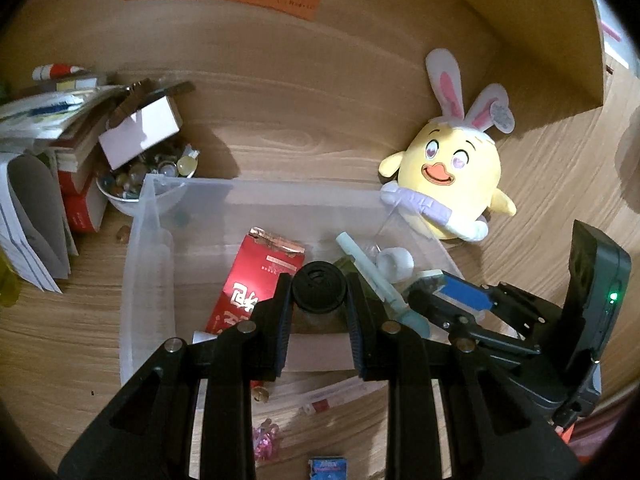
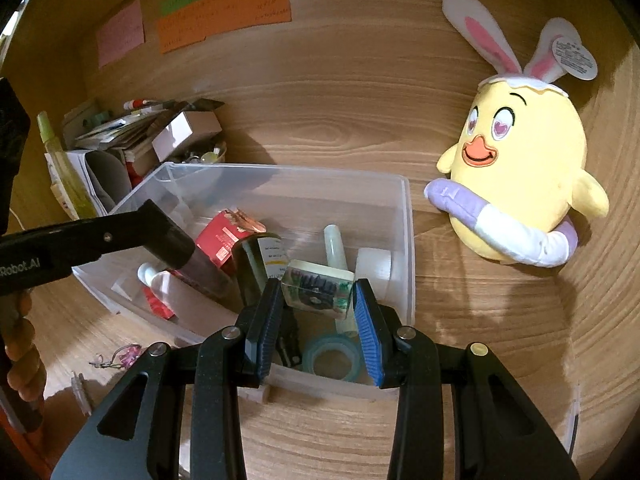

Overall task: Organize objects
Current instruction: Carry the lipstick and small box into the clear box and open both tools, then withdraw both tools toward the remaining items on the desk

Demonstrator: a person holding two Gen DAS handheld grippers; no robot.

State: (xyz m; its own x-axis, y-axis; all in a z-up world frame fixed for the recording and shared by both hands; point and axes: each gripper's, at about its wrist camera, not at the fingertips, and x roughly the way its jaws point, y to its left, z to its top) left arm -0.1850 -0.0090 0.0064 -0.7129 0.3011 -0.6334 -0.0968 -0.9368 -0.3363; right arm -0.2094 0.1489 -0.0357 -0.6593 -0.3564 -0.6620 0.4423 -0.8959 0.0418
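Observation:
A clear plastic bin point(image 1: 144, 280) point(image 2: 406, 248) stands on the wooden desk. It holds a red packet point(image 1: 256, 280), a dark green bottle point(image 2: 256, 264), a pale green tube point(image 2: 334, 244), a white jar point(image 2: 374, 266) and a tape roll point(image 2: 332, 356). My left gripper point(image 1: 318, 282) is shut on a brown bottle with a black cap point(image 1: 318, 294) over the bin's near side. My right gripper point(image 2: 317, 286) is shut on a clear block with a dark inlay point(image 2: 316, 288) above the bin's front right. Each gripper shows in the other's view: right gripper point(image 1: 440, 296), left gripper point(image 2: 184, 252).
A yellow plush chick with rabbit ears point(image 1: 452, 176) point(image 2: 516, 168) leans on the wall right of the bin. At the left are stacked books point(image 1: 36, 184) and a bowl of beads point(image 1: 132, 196). A pink trinket point(image 1: 266, 440) and a blue card point(image 1: 328, 468) lie in front.

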